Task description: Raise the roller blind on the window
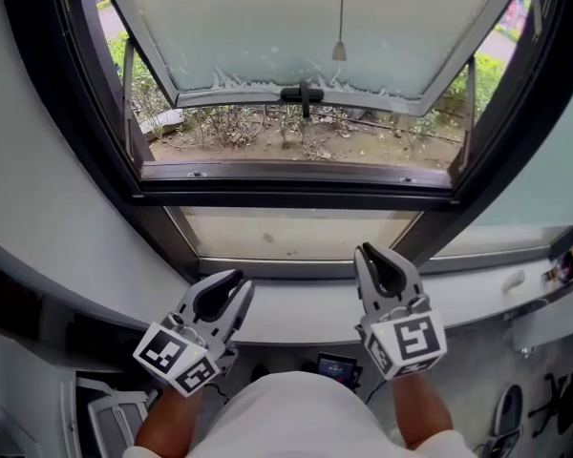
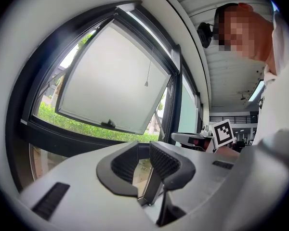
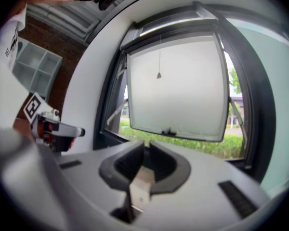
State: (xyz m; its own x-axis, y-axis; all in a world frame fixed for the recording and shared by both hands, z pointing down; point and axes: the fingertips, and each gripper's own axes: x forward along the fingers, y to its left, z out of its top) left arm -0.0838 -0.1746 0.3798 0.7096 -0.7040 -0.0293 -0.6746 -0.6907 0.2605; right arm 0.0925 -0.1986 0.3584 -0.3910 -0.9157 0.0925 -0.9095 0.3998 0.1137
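The window's frosted sash (image 1: pixel 267 27) stands tilted outward, with a black handle (image 1: pixel 303 93) on its lower rail. A thin pull cord with a small pendant (image 1: pixel 339 52) hangs in front of the pane; the pendant (image 2: pixel 146 84) also shows in the left gripper view, and the pendant (image 3: pixel 158 75) in the right gripper view. No blind fabric covers the pane. My left gripper (image 1: pixel 237 281) and right gripper (image 1: pixel 366 254) point level at the window, low by the sill (image 1: pixel 296 311), far below the cord. The left gripper (image 2: pixel 143 150) shows a gap between its jaws, the right gripper (image 3: pixel 145 150) a narrower one; both are empty.
A dark frame (image 1: pixel 296 184) surrounds the opening, with a fixed lower pane (image 1: pixel 286 232) beneath. Bare soil and shrubs (image 1: pixel 296 136) lie outside. A ledge with small items (image 1: pixel 563 260) is at the right, and chair bases stand on the floor (image 1: pixel 554 399).
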